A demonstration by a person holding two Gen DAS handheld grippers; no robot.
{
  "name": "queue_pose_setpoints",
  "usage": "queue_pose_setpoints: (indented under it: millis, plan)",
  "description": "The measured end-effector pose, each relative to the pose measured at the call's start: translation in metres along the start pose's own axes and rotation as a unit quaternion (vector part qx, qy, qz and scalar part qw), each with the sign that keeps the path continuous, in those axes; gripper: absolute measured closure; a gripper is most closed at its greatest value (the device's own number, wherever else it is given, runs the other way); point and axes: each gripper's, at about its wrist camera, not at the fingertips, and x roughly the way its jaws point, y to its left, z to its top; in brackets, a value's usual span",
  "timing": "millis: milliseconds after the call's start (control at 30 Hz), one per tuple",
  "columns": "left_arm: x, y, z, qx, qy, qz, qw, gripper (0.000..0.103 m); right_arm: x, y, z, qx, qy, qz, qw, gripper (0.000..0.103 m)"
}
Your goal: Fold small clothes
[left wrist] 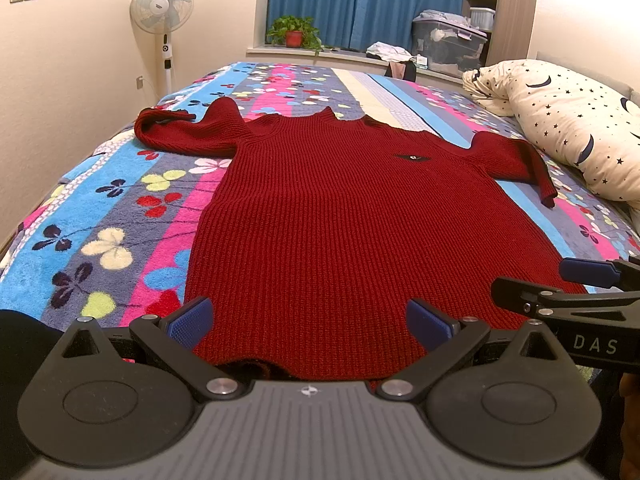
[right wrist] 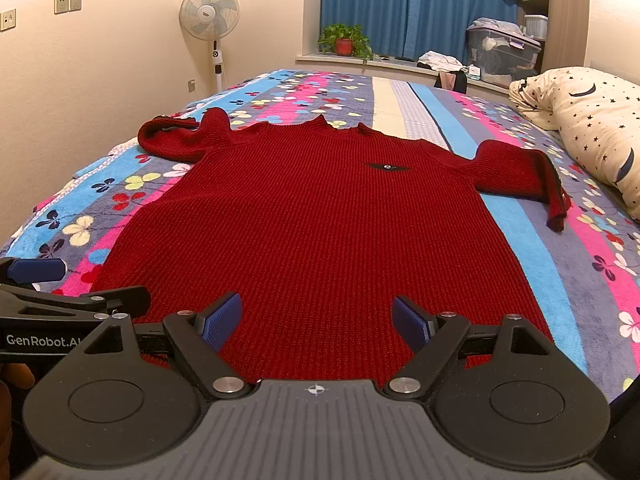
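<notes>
We hold the left claw [left wrist: 309, 322] and the right claw [right wrist: 316, 318] side by side over the near hem of the sweater [left wrist: 352, 216], both with jaws spread wide and gripping nothing. The sweater lies flat, front up, on the bed [left wrist: 100, 216], its collar at the far end. Its left sleeve is bunched, and its right sleeve reaches toward the pillow [left wrist: 576, 120].

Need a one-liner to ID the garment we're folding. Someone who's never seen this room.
Find the bed with the striped floral blanket. Lying flat in its middle is the sweater, front up, sleeves out to both sides. It is the only dark red ribbed knit there, with a small black badge on the chest.
</notes>
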Motion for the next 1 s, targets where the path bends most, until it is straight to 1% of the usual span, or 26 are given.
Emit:
queue_pose_setpoints:
  millis: [567, 700, 767, 867, 933, 967, 1000]
  plan:
    - [0.000, 0.000, 0.000, 0.000, 0.000, -0.001, 1.0000, 0.000, 0.000, 0.000, 0.000, -0.001, 0.002, -0.002, 1.000, 0.020]
    - [-0.003, -0.001, 0.001, -0.003, -0.003, -0.001, 1.0000, 0.000, -0.003, -0.003, 0.001, 0.005, 0.006, -0.006, 1.000, 0.023]
    - [-0.009, 0.001, 0.005, -0.007, -0.015, -0.003, 0.9999, 0.000, -0.005, -0.006, 0.003, 0.013, 0.000, -0.010, 1.000, 0.025]
    - [-0.021, 0.006, 0.013, -0.001, -0.057, 0.006, 0.9984, 0.000, -0.012, -0.013, 0.008, 0.040, -0.019, -0.013, 0.999, 0.030]
    - [-0.027, 0.010, 0.020, 0.004, -0.080, 0.013, 0.9967, 0.001, -0.016, -0.021, 0.012, 0.065, -0.032, -0.013, 0.997, 0.038]
    - [-0.029, 0.012, 0.025, 0.005, -0.086, 0.012, 0.9962, 0.001, -0.018, -0.025, 0.015, 0.076, -0.037, -0.014, 0.996, 0.040]
    - [-0.031, 0.015, 0.030, 0.005, -0.092, 0.011, 0.9957, 0.004, -0.019, -0.027, 0.017, 0.080, -0.035, -0.021, 0.996, 0.045]
